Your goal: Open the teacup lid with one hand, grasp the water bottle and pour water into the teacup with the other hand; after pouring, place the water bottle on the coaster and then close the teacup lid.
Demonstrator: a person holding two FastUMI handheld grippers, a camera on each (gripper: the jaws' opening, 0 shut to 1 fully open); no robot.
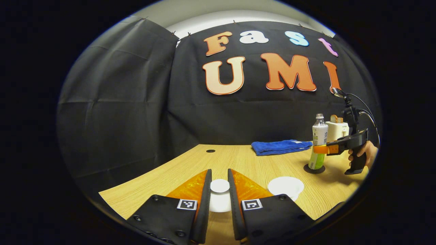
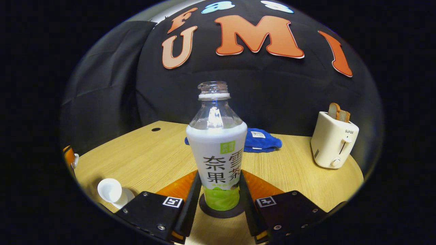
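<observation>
With the right claw [image 2: 218,190] clenched on the water bottle [image 2: 217,153], already standing on its coaster [image 2: 221,212], low centre of frame, and the left claw [image 1: 219,194] gripping the teacup lid [image 1: 219,186], what's left looks like letting go and lidding the teacup [image 1: 285,187].

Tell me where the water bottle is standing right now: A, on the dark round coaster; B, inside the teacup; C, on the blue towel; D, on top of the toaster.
A: the right gripper view shows the water bottle upright on the dark round coaster, between the jaws of the right gripper.
</observation>
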